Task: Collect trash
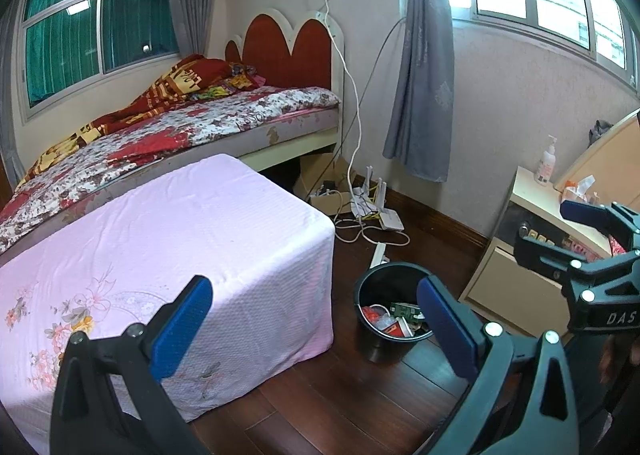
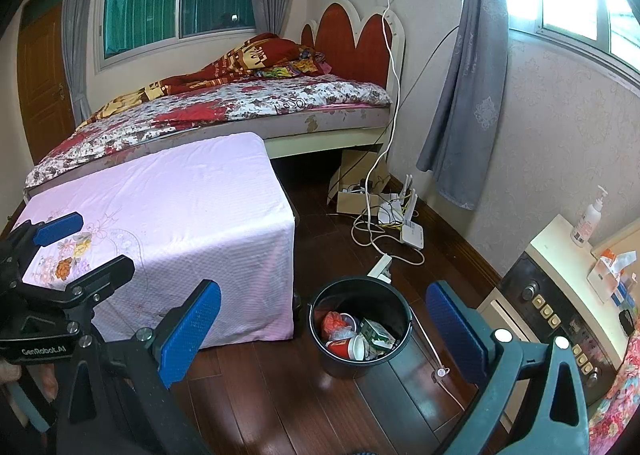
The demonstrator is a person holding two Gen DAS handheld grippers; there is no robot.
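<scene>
A black trash bucket (image 1: 384, 291) (image 2: 360, 293) stands on the dark wooden floor, right of a table draped in a pink cloth (image 1: 168, 239) (image 2: 172, 207). It holds trash: a red cup (image 2: 344, 347), a green carton (image 2: 376, 333), an orange wrapper and clear plastic. My left gripper (image 1: 316, 331) is open and empty, held above the floor before the bucket. My right gripper (image 2: 324, 335) is open and empty, held above the bucket. The right gripper also shows at the right edge of the left wrist view (image 1: 576, 231); the left gripper shows at the left edge of the right wrist view (image 2: 84, 243).
A bed (image 1: 192, 123) (image 2: 240, 103) stands behind the pink table. Cables, a router (image 2: 412, 233) and a cardboard box (image 2: 356, 199) lie on the floor by the wall. A cabinet with a safe (image 2: 548, 311) and a pump bottle (image 2: 586, 221) stands at right.
</scene>
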